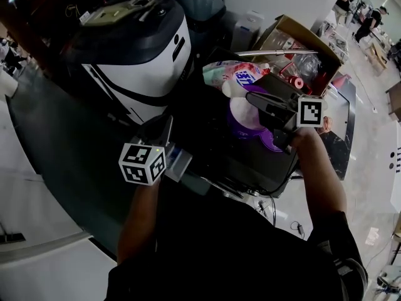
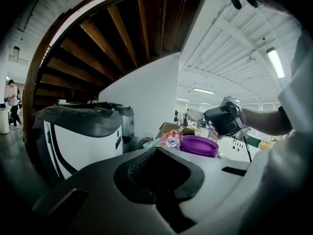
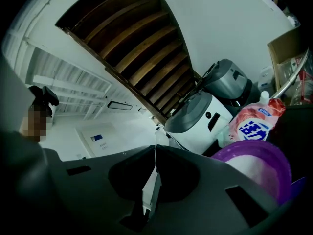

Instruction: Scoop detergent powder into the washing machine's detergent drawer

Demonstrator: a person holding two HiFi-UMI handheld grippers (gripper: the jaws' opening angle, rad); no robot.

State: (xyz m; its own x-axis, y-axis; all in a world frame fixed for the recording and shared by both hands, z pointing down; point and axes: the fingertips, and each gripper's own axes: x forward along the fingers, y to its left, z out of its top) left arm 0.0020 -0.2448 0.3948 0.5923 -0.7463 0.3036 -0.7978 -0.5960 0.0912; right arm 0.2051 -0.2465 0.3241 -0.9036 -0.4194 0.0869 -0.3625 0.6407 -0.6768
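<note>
Pale shiny floor (image 1: 369,168) surrounds a dark machine top (image 1: 213,152) seen from the head view; on it sits a round purple plastic tub (image 1: 269,144) of white detergent powder (image 1: 244,113), with a pink printed detergent pouch (image 1: 243,74) and an open brown cardboard box (image 1: 294,36) behind it and a white-and-black rounded appliance (image 1: 135,61) to the left. Right gripper (image 1: 255,98) hangs over the tub with a small white plastic scoop (image 1: 233,90) at its tip; left gripper (image 1: 161,130) is low beside the appliance, apart from the tub. Left gripper view: left gripper (image 2: 157,155) jaws pressed together, nothing between them; appliance (image 2: 78,136), pouch (image 2: 172,140), tub (image 2: 199,146) ahead, right gripper (image 2: 222,121) raised above the tub with the scoop (image 2: 194,114), brown wooden stair underside (image 2: 107,43) overhead. Right gripper view: right gripper (image 3: 155,152) jaws clamped on the scoop's thin white handle (image 3: 150,190); tub (image 3: 281,173) with powder (image 3: 249,168) just below right, pouch (image 3: 257,126), appliance (image 3: 200,121), stairs (image 3: 132,43) behind.
</note>
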